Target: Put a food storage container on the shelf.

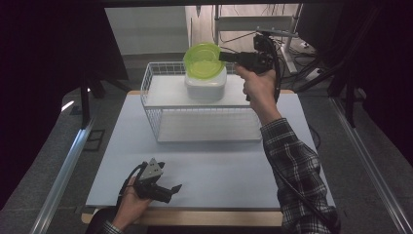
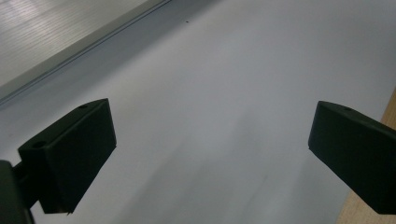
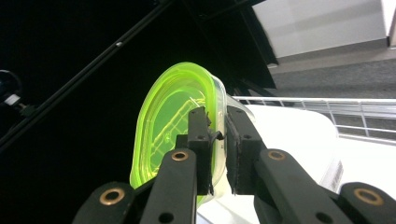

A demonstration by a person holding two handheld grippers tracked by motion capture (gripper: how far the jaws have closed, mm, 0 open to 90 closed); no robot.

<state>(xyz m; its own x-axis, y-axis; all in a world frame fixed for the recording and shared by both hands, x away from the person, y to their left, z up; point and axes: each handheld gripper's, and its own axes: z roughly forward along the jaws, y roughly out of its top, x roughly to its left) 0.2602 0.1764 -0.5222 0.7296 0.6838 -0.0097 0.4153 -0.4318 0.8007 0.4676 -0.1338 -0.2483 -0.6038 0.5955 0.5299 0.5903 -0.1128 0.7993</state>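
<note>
A pale grey table (image 1: 209,170) carries a white wire basket (image 1: 151,105). At its near left edge the left gripper (image 1: 168,189) lies idle, jaws spread. Farther right, the right gripper (image 1: 225,56) pinches the green lid's (image 1: 202,58) rim above the white container (image 1: 205,85); the lid looks light, stiff and slick, best held by its rim.

right arm reaches far forward across the table, sleeve in plaid, hand (image 1: 258,83) wrapped round the grip of the right gripper (image 1: 225,56), held high and pointing left. its jaws are pinched nearly together on a thin rim. left hand (image 1: 131,202) rests low at the near edge, left gripper (image 1: 176,188) lying level, pointing right, jaws spread wide apart, nothing between them.
</note>
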